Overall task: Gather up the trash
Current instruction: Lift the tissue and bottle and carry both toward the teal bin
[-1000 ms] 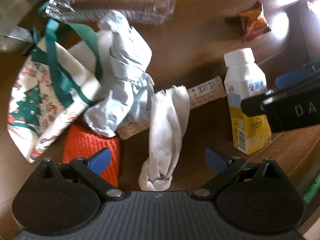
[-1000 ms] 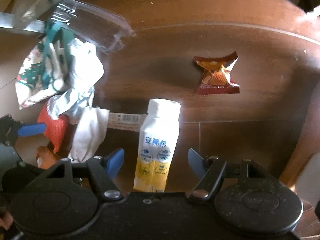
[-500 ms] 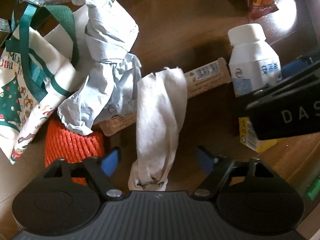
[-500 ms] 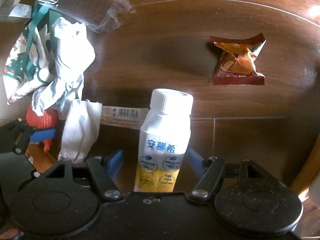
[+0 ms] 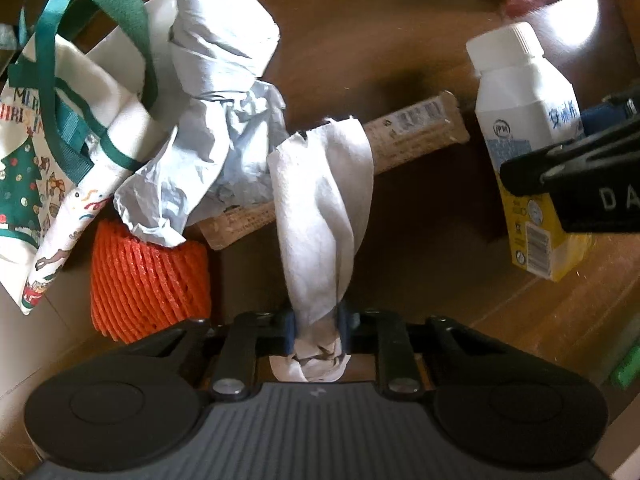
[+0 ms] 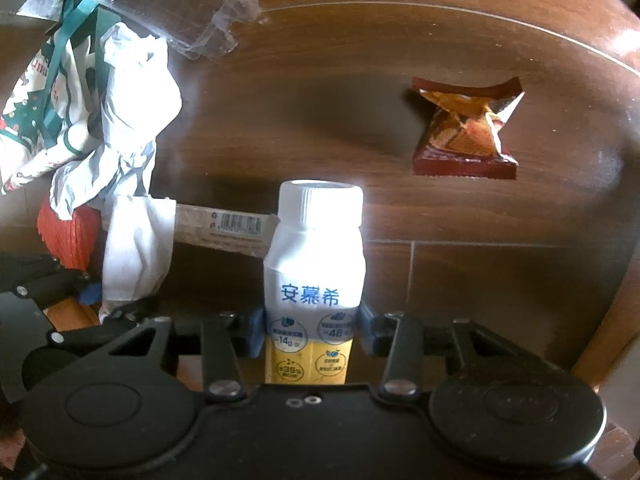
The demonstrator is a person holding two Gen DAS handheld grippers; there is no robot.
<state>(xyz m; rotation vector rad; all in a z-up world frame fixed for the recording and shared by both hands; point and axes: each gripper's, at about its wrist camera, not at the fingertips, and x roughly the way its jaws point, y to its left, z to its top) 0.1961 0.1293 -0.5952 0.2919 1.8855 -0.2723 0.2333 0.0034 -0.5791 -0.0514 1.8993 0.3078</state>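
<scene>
A: Canvas at the far left: a tote bag (image 5: 48,152) with green straps and a Christmas tree print lies on the brown wooden desk (image 5: 360,40). What sits next to it?

B: An orange foam net (image 5: 148,284) at the bag's near corner, and crumpled pale paper (image 5: 216,80) piled over both.

A: And the left hand-held gripper (image 5: 316,330)?

B: Its jaws have just closed; the blue pads pinch the near end of a twisted white tissue (image 5: 324,208). The tissue drapes across a long tan wrapper (image 5: 416,136) with a barcode.

A: Further right?

B: A white and yellow drink bottle (image 6: 314,280) stands upright, touching the wrapper's end. The right hand-held gripper (image 6: 310,332) has just been closing too, and its pads press the bottle's sides low down.

A: Anything past it?

B: A red and orange snack packet (image 6: 464,132) lies well apart, toward the desk's far right edge. A clear plastic tray (image 6: 180,4) rests at the far left corner.
</scene>
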